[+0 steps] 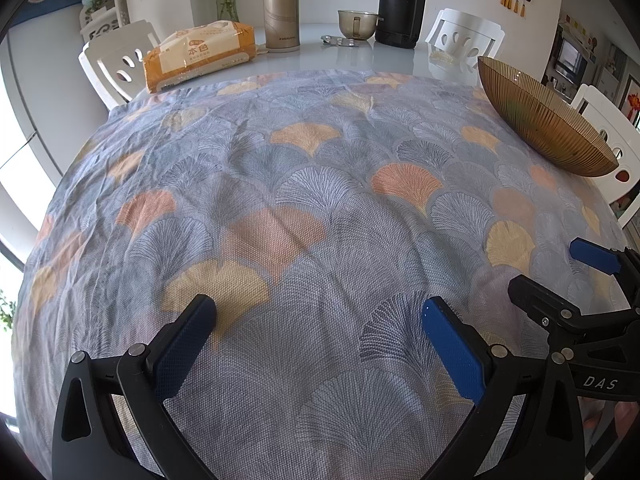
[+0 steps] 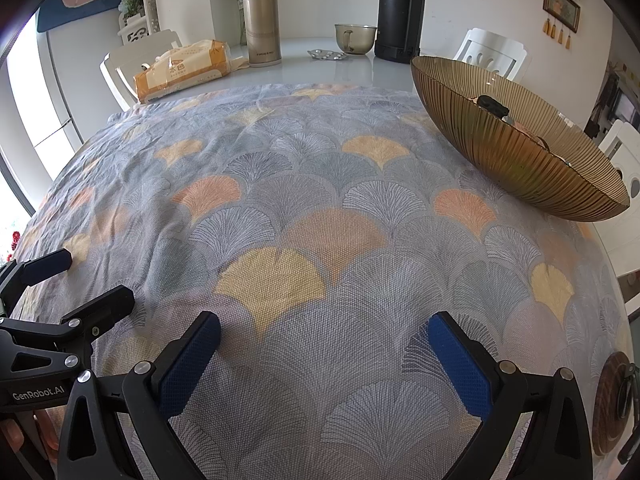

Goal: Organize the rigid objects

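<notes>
On the patterned cloth (image 1: 304, 184), taken from left to right, your stock stands as follows.

Left gripper (image 1: 320, 314): jaws spread wide, nothing between them, low over bare cloth.

Tissue pack (image 1: 200, 54): far left on the white table (image 1: 360, 60). Soft and crushable, so not one of your rigid pieces.

Flask (image 1: 281, 8): upright beside the pack. Metal, smooth, likely slippery and heavier if filled; take it at mid-body, jaws square to the wall.

Blister strip (image 1: 340, 41): flat, thin and light. Hard to pinch from above; work from an edge.

Glass cup (image 1: 357, 24): just behind the strip, handled. Fragile; close across the rim or wall gently.

Black cylinder (image 1: 401, 0): tall, right of the cup. Looks too wide for your jaws and heavy; leave it.

Ribbed bowl (image 2: 516, 148): far right on the cloth, amber and seemingly glass, so brittle and slick. Holds a dark item (image 2: 493, 105) and other things you cannot make out. Judged to be the collecting vessel; if you move it, pinch the rim.

Right gripper (image 2: 324, 330): also wide apart, empty, over cloth near the bowl.
</notes>
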Action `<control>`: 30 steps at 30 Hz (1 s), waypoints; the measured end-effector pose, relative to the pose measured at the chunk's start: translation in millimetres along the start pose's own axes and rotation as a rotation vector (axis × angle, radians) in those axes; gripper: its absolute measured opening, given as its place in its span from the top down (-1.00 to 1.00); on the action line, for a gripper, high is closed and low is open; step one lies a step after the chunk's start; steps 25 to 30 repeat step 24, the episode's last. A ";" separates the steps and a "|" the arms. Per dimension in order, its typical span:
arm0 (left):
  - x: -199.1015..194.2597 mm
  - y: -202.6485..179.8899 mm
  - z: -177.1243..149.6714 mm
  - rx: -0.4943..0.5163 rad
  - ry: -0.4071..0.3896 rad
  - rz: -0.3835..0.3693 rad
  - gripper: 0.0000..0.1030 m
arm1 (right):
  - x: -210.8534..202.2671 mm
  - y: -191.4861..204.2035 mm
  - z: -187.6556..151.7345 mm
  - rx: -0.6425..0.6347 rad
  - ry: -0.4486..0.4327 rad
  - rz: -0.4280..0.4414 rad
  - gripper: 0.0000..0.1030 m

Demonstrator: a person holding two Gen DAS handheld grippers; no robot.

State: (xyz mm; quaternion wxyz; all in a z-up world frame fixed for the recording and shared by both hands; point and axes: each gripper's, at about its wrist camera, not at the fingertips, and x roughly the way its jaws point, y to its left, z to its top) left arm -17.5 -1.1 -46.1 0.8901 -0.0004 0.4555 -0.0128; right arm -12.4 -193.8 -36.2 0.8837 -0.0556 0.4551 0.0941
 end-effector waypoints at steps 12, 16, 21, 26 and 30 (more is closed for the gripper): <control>-2.1 0.5 1.0 0.000 -0.001 0.000 -0.99 | -0.2 0.0 0.8 0.000 0.001 0.000 -1.00; -2.1 0.9 1.6 0.000 -0.001 0.000 -0.99 | 0.1 0.2 0.3 0.000 0.001 -0.001 -1.00; 0.3 0.1 -1.0 0.000 -0.001 0.000 -0.99 | 0.2 0.3 0.1 0.000 0.001 0.000 -1.00; -1.2 0.8 0.8 0.000 -0.001 0.000 -0.99 | 0.3 0.3 0.3 0.000 0.001 -0.001 -1.00; -1.2 0.8 0.8 0.000 -0.001 0.000 -0.99 | 0.3 0.3 0.3 0.000 0.001 -0.001 -1.00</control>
